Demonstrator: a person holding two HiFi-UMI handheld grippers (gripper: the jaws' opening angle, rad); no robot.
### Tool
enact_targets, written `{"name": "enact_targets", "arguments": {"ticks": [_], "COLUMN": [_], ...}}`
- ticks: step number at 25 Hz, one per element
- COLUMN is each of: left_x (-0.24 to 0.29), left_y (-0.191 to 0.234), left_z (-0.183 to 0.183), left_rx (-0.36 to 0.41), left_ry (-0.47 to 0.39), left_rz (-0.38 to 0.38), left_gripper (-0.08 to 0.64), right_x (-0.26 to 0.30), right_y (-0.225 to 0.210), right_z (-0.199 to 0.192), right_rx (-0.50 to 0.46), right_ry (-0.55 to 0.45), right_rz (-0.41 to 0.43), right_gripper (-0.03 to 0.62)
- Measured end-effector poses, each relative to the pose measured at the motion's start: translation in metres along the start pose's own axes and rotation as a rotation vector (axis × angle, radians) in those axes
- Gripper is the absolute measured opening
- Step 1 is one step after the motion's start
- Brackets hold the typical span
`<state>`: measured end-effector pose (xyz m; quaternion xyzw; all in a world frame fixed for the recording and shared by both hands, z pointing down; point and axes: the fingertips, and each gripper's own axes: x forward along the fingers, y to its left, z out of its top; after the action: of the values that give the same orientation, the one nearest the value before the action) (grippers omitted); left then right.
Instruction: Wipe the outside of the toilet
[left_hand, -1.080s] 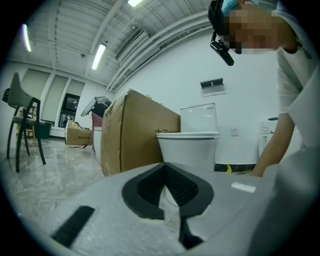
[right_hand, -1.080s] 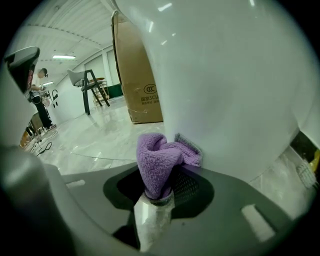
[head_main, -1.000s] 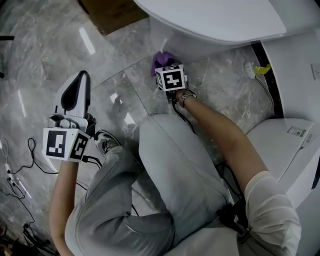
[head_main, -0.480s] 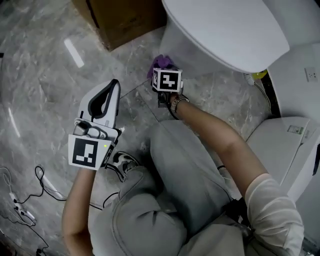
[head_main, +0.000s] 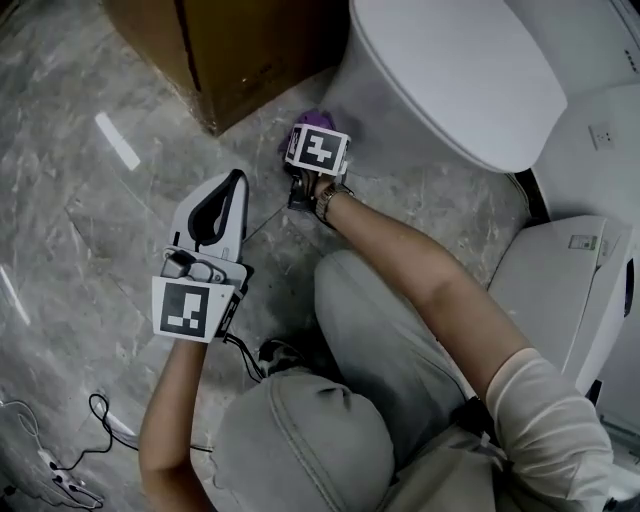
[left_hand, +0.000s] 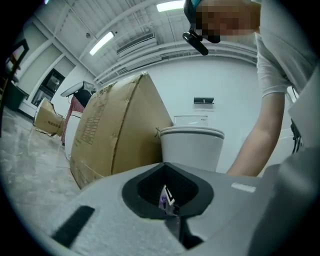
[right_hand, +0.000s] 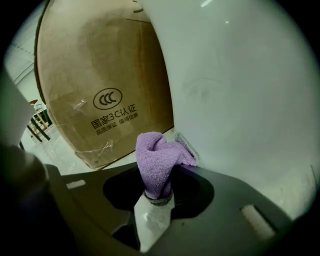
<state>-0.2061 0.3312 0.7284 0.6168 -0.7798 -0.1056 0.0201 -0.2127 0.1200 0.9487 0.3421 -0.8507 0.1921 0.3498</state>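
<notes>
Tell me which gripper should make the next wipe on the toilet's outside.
Right. The right gripper is shut on the purple cloth, already low beside the toilet bowl. The left gripper has its fingers together on nothing and hangs back from the bowl, over the floor.

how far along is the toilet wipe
Done: cannot tell; no wiped patch shows on the toilet. In hand: the right gripper, jaws shut on the purple cloth, works the bowl's lower side. Remaining: probably the rest; the left gripper is idle.
</notes>
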Motion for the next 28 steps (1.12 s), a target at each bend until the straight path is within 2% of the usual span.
{"name": "enact_targets", "arguments": {"ticks": [4,10,21,28], "left_x": [-0.007,-0.015,-0.018,-0.02], "left_y": [0.012,0.018,-0.001,-0.008], "left_z": [-0.008,-0.024,-0.018,-0.015], "left_rx": [0.001,-0.028,-0.028,-0.016], "left_ry": [-0.005,0.002,-0.001,0.002], "left_rz": [-0.009,0.004,0.031,0.062], "left_gripper": [0.005,0.005,0.005,0.006], "right_x": [0.012,0.015,-0.054,-0.1], "right_y": [0.003,0.005,0.024,0.038], "right_z": [0.01,0.016,0.074,0.106], "right_rx": [0.046,0.016,-0.089,-0.086], "right_ry": [-0.029,-0.085,-0.307,-0.369], "right_rz": [-0.062,-0.074,0.063,0.168], "right_gripper": [0.137,0.135,0.135,0.135]}}
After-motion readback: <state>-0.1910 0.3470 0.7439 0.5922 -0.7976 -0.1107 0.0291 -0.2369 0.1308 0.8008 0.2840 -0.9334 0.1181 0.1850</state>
